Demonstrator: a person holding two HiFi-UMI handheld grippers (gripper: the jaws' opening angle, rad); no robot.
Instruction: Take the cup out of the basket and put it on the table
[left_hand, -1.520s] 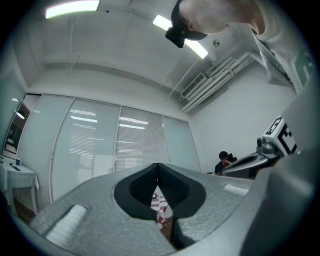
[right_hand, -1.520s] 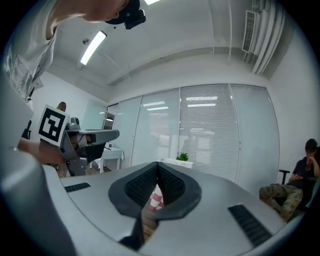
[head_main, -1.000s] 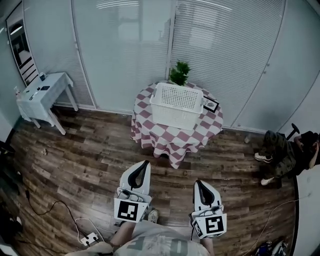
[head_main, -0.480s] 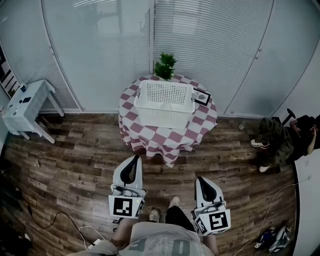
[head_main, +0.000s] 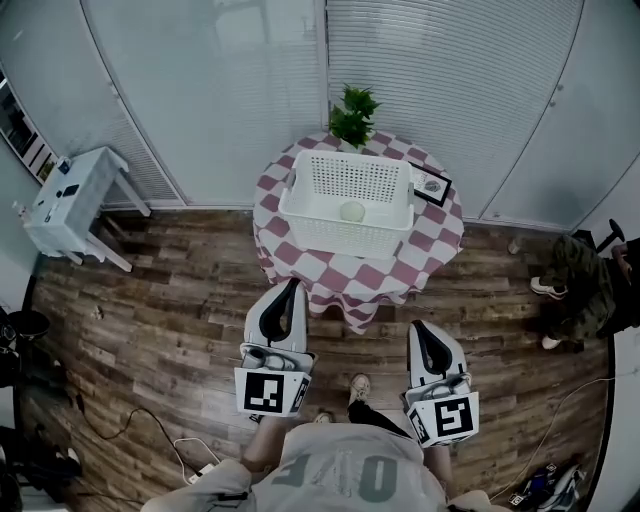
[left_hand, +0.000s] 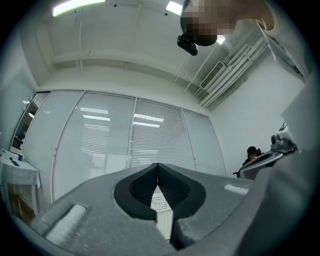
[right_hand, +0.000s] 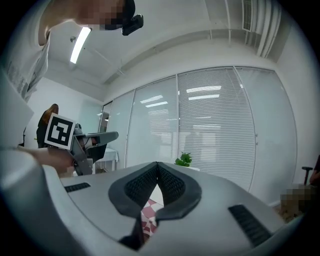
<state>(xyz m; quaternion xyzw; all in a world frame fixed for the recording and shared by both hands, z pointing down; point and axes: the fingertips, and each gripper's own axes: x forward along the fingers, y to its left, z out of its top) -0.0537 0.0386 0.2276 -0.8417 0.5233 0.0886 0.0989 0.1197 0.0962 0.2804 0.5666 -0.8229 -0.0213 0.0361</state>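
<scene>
Cup (head_main: 352, 211) in the basket (head_main: 340, 235) looks light and stiff as we weigh a rim pinch, left gripper (head_main: 291, 288) and right gripper (head_main: 421, 329) clenched empty.

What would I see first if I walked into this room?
The round table with its red-and-white checked cloth, in the middle by the blinds. A big white basket sits on it with a pale cup inside, and a green plant stands behind. Nearer, the left tongs and right tongs, both shut and empty, point toward it.
</scene>
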